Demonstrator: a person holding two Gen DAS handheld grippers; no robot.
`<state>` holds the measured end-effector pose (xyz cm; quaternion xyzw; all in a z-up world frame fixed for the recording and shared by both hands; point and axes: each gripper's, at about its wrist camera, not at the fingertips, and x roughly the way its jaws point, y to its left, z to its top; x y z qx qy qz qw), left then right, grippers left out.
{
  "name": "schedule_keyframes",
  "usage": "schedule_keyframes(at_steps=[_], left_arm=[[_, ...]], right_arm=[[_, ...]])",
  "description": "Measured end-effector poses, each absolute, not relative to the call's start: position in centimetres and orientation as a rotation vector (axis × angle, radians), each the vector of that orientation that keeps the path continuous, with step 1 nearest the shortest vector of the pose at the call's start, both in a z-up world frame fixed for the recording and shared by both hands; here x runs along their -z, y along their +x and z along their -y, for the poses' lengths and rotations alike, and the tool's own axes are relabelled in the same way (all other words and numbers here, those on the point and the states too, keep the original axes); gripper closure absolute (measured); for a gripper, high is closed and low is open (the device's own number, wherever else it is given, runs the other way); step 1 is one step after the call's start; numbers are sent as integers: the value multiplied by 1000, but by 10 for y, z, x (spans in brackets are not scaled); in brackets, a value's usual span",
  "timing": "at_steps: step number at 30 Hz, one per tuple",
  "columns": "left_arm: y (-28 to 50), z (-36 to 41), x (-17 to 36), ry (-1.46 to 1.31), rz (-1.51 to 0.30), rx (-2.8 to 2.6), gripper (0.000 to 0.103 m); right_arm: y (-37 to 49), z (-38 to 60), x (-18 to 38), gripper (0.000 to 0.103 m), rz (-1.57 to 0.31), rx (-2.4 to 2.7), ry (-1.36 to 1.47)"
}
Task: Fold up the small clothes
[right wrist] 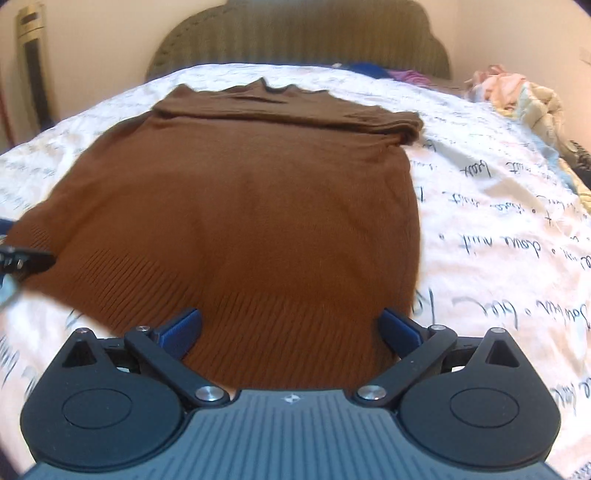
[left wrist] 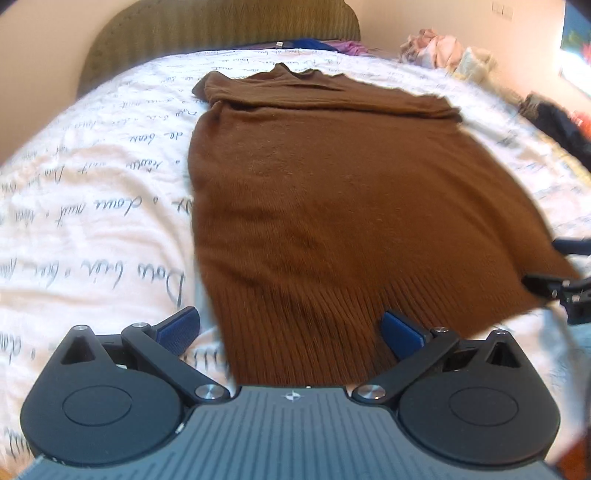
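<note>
A brown knit sweater (left wrist: 314,192) lies flat on the bed, its ribbed hem toward me and its sleeves folded across the top near the collar. It also shows in the right wrist view (right wrist: 240,206). My left gripper (left wrist: 291,330) is open just above the hem's left corner, with blue pads (left wrist: 177,328) spread wide. My right gripper (right wrist: 291,328) is open just above the hem's right part. The right gripper's fingers also show at the hem's far corner in the left wrist view (left wrist: 554,284).
The bed has a white cover with grey script (left wrist: 92,206) and a green woven headboard (left wrist: 221,29). A pile of light clothes (right wrist: 517,96) lies at the back right, and dark clothes (left wrist: 561,129) at the right edge. Blue and purple garments (left wrist: 325,45) lie by the headboard.
</note>
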<state>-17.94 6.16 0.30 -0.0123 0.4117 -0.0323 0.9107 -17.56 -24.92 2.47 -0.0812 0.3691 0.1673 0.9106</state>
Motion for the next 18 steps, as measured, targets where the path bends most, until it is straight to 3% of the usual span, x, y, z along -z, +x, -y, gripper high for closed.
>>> schedule_keyframes(at_steps=[5, 10, 18], left_arm=[[-196, -99, -23, -210, -808, 74, 0], [-176, -151, -5, -672, -838, 225, 0], [-173, -171, 13, -875, -834, 318, 0]], right_arm=[[-196, 304, -39, 0, -710, -288, 12], [-187, 337, -35, 0, -744, -388, 268], [-187, 345, -20, 4, -765, -492, 429]])
